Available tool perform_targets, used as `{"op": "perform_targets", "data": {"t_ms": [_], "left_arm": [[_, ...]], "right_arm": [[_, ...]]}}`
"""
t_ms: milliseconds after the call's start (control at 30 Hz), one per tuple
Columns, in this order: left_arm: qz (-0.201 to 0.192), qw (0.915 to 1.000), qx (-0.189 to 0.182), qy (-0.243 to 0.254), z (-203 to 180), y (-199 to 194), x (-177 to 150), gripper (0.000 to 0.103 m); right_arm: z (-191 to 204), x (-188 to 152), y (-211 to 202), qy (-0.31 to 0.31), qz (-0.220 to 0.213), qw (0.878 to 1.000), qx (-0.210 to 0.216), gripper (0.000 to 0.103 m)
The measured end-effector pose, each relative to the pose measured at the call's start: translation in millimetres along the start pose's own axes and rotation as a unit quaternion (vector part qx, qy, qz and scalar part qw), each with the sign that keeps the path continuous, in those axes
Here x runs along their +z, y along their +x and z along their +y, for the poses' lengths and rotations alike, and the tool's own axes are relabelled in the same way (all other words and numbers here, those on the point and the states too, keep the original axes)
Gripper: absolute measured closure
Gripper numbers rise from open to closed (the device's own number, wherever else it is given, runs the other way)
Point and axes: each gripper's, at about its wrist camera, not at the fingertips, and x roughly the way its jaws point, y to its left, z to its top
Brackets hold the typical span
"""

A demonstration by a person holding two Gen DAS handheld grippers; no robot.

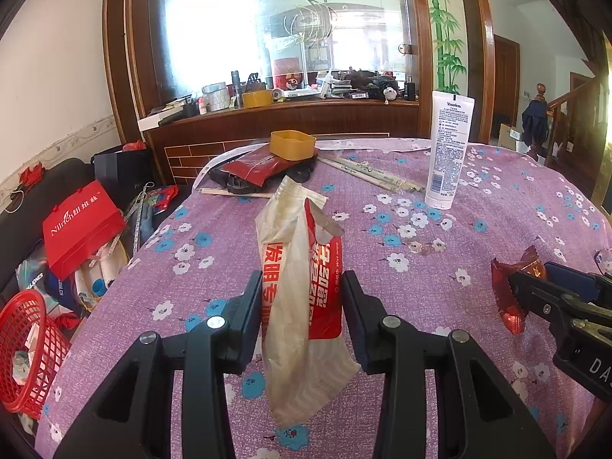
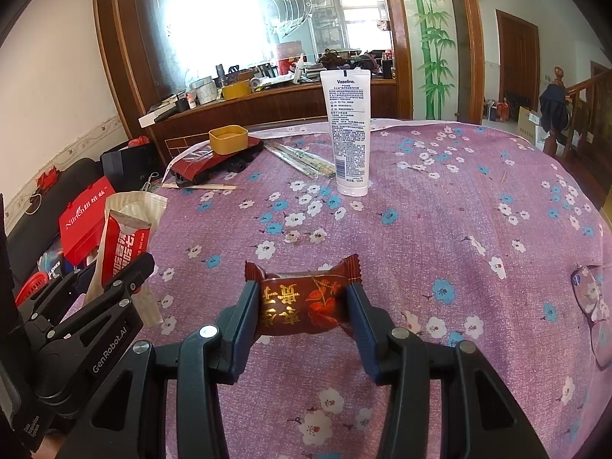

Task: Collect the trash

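My left gripper (image 1: 302,306) is shut on a crumpled white and red wet-wipe packet (image 1: 302,279), held above the purple flowered tablecloth (image 1: 440,267). The same wet-wipe packet (image 2: 122,244) and left gripper (image 2: 126,271) show at the left of the right wrist view. My right gripper (image 2: 302,306) is shut on a dark red candy wrapper (image 2: 302,302) with gold print, its twisted ends sticking out past the fingers. In the left wrist view the candy wrapper (image 1: 512,290) and right gripper (image 1: 535,290) sit at the right edge. A red mesh basket (image 1: 26,348) stands on the floor, lower left.
A white Vaseline tube (image 2: 350,130) stands upright mid-table. Wrapped chopsticks (image 2: 302,160), a yellow box (image 2: 228,139) on a dark red packet, and a black object lie at the far edge. Glasses (image 2: 591,302) lie at the right. A red gift bag (image 1: 80,225) and clutter fill the floor left.
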Motion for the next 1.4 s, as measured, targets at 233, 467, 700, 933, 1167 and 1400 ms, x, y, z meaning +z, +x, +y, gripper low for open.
{"op": "perform_targets", "data": {"t_ms": [233, 467, 700, 933, 1167, 1400], "left_arm": [[-0.001, 1.0000, 0.002, 0.001, 0, 0, 0, 0.065], [-0.001, 1.0000, 0.002, 0.001, 0, 0, 0, 0.065], [-0.001, 1.0000, 0.003, 0.001, -1, 0, -1, 0.065], [-0.003, 1.0000, 0.001, -0.001, 2, -2, 2, 0.065], [0.006, 1.0000, -0.008, 0.001, 5, -19, 2, 0.065], [0.007, 0.9999, -0.011, -0.002, 26, -54, -16, 0.064]], "right_arm": [[0, 0, 0, 0.001, 0.000, 1.000, 0.001, 0.052], [0, 0, 0, 0.000, -0.001, 1.000, 0.000, 0.052], [1, 0, -1, 0.000, -0.002, 1.000, 0.001, 0.052], [0, 2, -6, 0.000, -0.017, 1.000, -0.011, 0.053], [1, 6, -24, 0.007, -0.026, 1.000, -0.014, 0.053], [11, -17, -53, 0.006, -0.026, 1.000, 0.004, 0.053]]}}
